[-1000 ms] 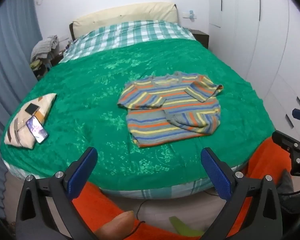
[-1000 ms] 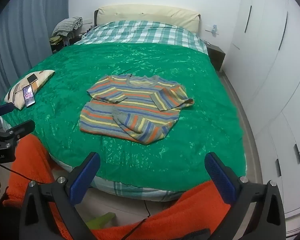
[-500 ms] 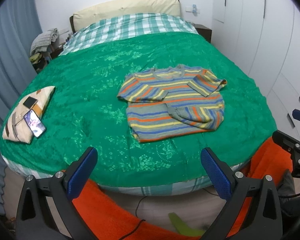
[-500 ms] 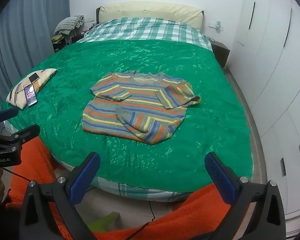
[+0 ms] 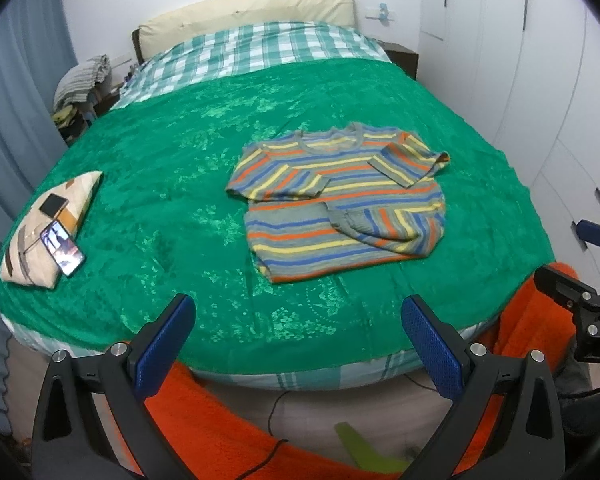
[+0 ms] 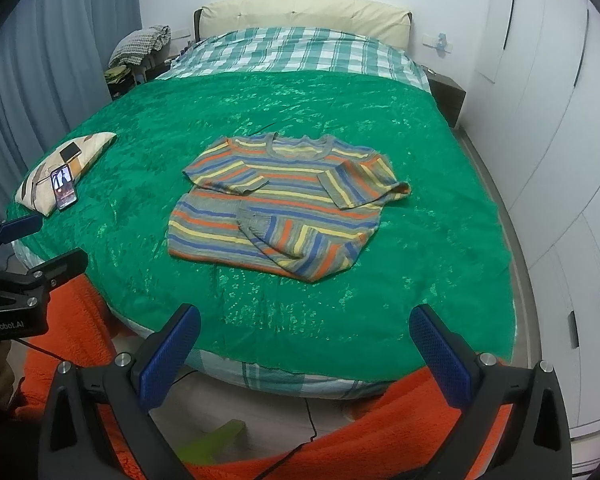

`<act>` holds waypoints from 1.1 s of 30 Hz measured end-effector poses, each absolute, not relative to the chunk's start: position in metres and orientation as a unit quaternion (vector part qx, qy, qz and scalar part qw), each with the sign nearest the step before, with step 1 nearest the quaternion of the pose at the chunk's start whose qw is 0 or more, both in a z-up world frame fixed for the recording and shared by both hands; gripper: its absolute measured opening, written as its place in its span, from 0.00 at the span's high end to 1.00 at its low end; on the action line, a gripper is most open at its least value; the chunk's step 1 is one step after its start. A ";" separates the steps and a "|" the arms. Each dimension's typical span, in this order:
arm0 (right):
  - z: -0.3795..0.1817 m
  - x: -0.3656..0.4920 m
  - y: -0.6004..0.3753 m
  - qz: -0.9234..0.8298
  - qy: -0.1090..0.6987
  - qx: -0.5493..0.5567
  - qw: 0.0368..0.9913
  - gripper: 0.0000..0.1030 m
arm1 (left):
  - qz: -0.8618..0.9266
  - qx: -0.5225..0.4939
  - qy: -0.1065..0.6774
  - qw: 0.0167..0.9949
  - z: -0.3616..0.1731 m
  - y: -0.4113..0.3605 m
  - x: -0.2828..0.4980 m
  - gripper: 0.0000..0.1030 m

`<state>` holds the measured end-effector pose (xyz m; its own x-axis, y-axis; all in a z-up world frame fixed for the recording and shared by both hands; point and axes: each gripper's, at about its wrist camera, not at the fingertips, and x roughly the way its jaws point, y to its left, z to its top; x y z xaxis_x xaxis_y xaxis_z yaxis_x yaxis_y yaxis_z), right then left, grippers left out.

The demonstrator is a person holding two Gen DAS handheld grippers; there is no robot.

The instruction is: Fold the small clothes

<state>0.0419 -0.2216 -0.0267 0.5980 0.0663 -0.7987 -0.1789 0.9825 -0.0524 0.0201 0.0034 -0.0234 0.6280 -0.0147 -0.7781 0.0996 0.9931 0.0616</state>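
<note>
Both sets of jaws gape wide and empty — left gripper (image 5: pixel 298 334) and right gripper (image 6: pixel 306 338) hang off the bed's foot edge. The striped sweater (image 5: pixel 340 200) lies mid-bed on the green bedspread (image 5: pixel 160 152), sleeves folded in, well apart from both — bare cover all around.

You see green bedspread (image 5: pixel 172 168) over checked sheet (image 6: pixel 292 50), cream headboard (image 6: pixel 304 14) behind. Patterned cushion (image 5: pixel 46 220) at your left edge, two phones (image 5: pixel 62 250) on it. White wardrobes (image 6: pixel 548 92) on your right, grey curtain (image 6: pixel 40 80) left.
</note>
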 end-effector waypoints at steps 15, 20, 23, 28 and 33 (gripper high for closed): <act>-0.030 0.045 -0.220 0.069 0.447 -0.057 0.890 0.00 | -0.033 0.051 0.431 0.900 -0.024 0.000 0.022 0.00; -0.030 0.045 -0.220 0.068 0.447 -0.056 0.890 0.00 | -0.032 0.051 0.432 0.900 -0.024 0.000 0.022 0.00; -0.029 0.045 -0.221 0.068 0.448 -0.056 0.890 0.00 | -0.032 0.051 0.432 0.900 -0.024 -0.001 0.022 0.00; -0.029 0.046 -0.222 0.065 0.444 -0.056 0.892 0.00 | -0.029 0.050 0.430 0.901 -0.026 0.001 0.021 0.00; -0.029 0.047 -0.223 0.063 0.443 -0.056 0.893 0.00 | -0.024 0.046 0.431 0.901 -0.027 0.005 0.022 0.00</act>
<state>0.0472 -0.2225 -0.0291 0.5999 0.0637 -0.7975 -0.1623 0.9858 -0.0434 0.0223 0.0051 -0.0267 0.6269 -0.0041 -0.7791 0.0832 0.9946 0.0617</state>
